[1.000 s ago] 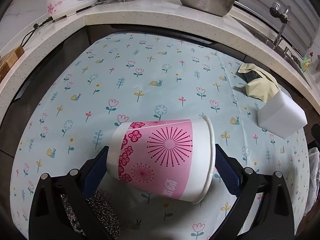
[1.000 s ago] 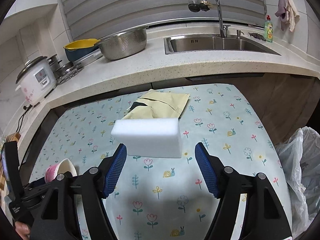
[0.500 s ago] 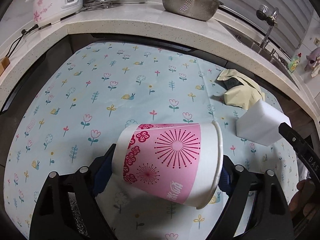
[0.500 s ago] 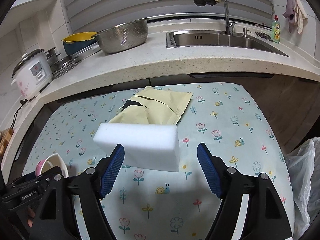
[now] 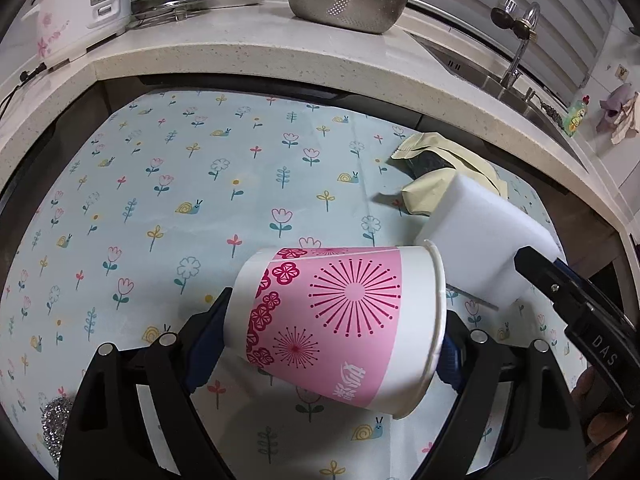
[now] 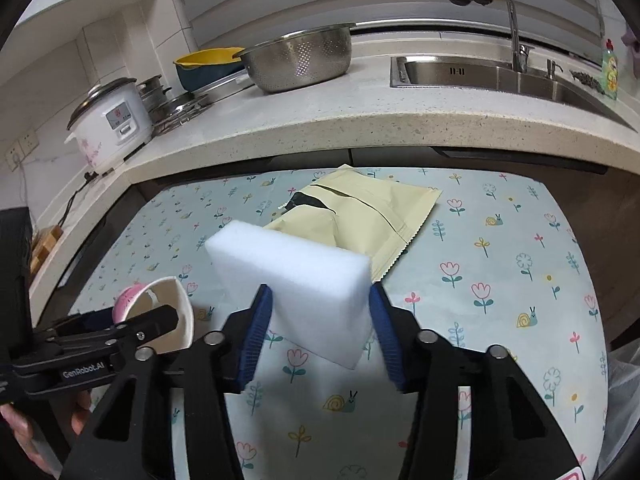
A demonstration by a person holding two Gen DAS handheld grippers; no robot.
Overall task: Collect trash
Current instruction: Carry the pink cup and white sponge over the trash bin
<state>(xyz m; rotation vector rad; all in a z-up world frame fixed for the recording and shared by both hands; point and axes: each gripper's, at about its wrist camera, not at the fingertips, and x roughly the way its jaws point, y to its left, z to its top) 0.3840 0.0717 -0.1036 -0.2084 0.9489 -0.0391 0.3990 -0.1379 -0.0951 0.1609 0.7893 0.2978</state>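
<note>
- Grippers first: my left gripper (image 5: 332, 344) is clamped across a pink-and-white paper cup (image 5: 340, 320), one blue pad on its base end and the other at its rim, so the cup lies on its side between the jaws, above the tablecloth (image 5: 160, 200).
- My right gripper (image 6: 318, 332) has its jaws closing on a white foam sponge block (image 6: 296, 276); the blue pads (image 6: 256, 336) sit against both of its sides, and the block tilts up off the cloth.
- Seen from the left wrist, the sponge block (image 5: 484, 232) sits just beside the cup's rim, to the right of it, with the black finger of the right gripper at its near corner.
- A steel wool scourer (image 5: 56, 428) lies on the cloth at the lower left edge, partly hidden by my left gripper.
- Behind the sponge block lies a torn pale-yellow foil pouch (image 6: 368, 216), flat on the flowered cloth, its dark inside showing at the tear.
- A translucent plastic bag (image 6: 624, 392) shows at the far right edge, off the table.
- Farther back, on the stone countertop (image 6: 320, 120), stand a rice cooker (image 6: 110, 124), a steel colander (image 6: 300, 60) and a sink (image 6: 500, 76) with its tap.
</note>
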